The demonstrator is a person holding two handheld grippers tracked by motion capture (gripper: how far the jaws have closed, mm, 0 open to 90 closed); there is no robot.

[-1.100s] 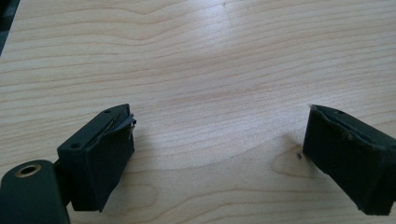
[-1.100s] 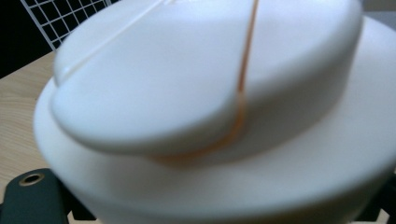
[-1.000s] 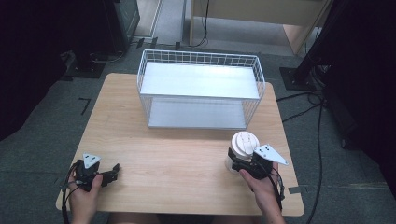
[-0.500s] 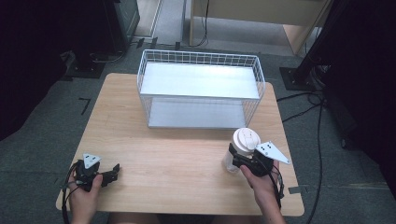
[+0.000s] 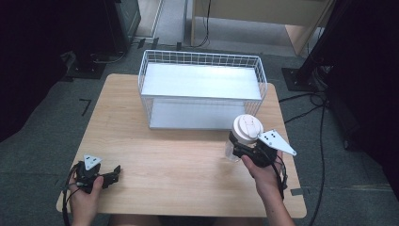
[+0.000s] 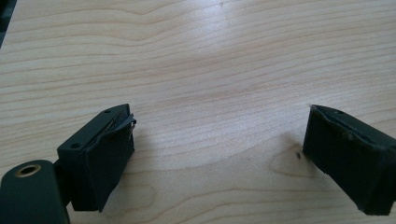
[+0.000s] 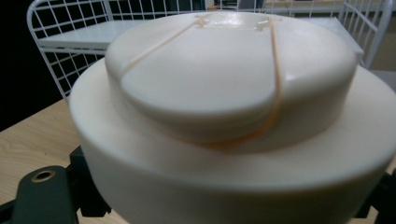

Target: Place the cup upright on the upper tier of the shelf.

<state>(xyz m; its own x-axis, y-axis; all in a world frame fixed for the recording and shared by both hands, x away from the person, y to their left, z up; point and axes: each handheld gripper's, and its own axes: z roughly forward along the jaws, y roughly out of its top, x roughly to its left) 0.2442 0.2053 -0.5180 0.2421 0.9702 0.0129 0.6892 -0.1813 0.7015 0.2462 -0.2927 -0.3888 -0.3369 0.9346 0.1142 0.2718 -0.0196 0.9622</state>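
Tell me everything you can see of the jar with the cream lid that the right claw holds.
The jar has a clear body and a wide cream lid, seemingly plastic, round and stepped, with a raised centre and thin moulded lines across it. The lid is on. The jar is tilted, its top leaning toward the wire basket. The right claw grips the body below the lid. Whether its base touches the wooden table I cannot tell.

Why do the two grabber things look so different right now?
The right gripper is shut on the jar with the cream lid, while the left gripper holds nothing. The left one's jaws stand wide open over bare table. The right gripper is near the wire basket; the left is by the table's front corner. Both are black and hand-held.
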